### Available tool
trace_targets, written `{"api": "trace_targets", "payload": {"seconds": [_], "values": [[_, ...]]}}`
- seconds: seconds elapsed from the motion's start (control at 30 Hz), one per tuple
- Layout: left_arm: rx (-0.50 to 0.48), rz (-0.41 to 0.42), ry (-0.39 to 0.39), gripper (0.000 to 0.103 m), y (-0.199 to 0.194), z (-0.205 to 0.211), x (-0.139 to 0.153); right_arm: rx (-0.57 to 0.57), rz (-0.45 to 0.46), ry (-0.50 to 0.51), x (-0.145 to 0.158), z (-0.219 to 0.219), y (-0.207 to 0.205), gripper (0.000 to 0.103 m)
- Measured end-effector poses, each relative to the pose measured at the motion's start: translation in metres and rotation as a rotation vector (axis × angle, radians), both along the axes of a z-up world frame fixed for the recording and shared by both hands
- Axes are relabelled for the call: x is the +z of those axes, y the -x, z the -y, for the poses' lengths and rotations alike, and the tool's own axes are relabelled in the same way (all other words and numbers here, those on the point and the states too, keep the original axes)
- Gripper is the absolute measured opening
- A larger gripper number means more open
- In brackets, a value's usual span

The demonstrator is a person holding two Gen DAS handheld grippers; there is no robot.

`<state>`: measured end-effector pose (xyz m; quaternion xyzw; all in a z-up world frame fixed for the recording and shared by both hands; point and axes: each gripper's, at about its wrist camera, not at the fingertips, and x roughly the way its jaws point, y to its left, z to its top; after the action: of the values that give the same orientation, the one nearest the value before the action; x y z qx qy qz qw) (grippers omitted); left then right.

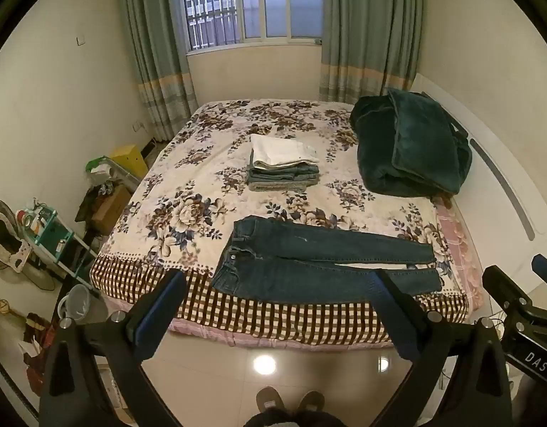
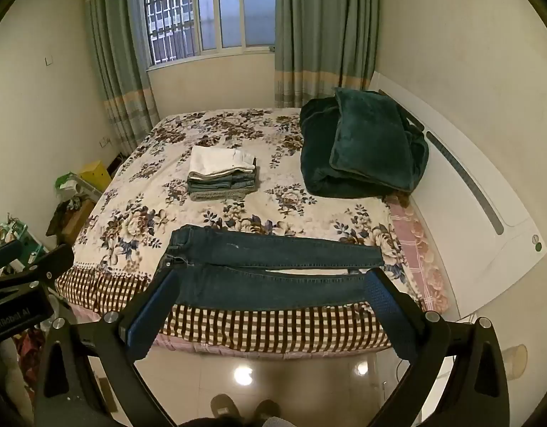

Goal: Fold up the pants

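Bedroom, contents listed relative to the bed (image 1: 159, 213), left to right.

1. Clutter on the floor left of the bed: a teal shelf unit (image 1: 56, 235), a cardboard box (image 1: 109, 206), a yellow box (image 1: 131, 158).
2. Left gripper (image 1: 278, 281): held above the floor off the bed's near edge, tilted downward, jaws spread as wide as they go, nothing between them.
3. Stack of folded clothes (image 1: 284, 163): mid-bed, white piece on top, denim beneath.
4. Dark blue jeans (image 1: 326, 263): laid flat across the bed's near edge, waistband to the left, both legs stretched to the right, side by side, unfolded.
5. Right gripper (image 2: 273, 283): also off the bed's near edge, tilted downward, jaws fully apart, holding nothing; the jeans lie beyond its fingertips, untouched.
6. Dark green blanket (image 1: 412, 149): bundled at the bed's far right side, against the white headboard (image 2: 479, 220).
7. Window (image 1: 252, 3) with green curtains (image 1: 369, 32): on the wall beyond the bed.
8. A person's shoes (image 1: 291, 400): on the tiled floor before the bed.
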<state>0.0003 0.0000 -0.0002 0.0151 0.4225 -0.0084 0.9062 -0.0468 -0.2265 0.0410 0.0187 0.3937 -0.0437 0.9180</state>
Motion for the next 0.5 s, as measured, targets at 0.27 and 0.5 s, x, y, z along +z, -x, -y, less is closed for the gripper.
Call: {"api": "trace_targets", "payload": {"seconds": [0.27, 0.5], "values": [[-0.006, 0.006, 0.003, 0.103, -0.0017, -0.0022, -0.0007, 0.002, -0.004, 0.001, 0.0012, -0.0007, 0.0030, 0.103], [-0.001, 0.009, -0.001, 0.103, 0.0035, 0.0011, -0.0014, 0.002, -0.005, -0.007, 0.0027, 0.0027, 0.0036, 0.103]]}}
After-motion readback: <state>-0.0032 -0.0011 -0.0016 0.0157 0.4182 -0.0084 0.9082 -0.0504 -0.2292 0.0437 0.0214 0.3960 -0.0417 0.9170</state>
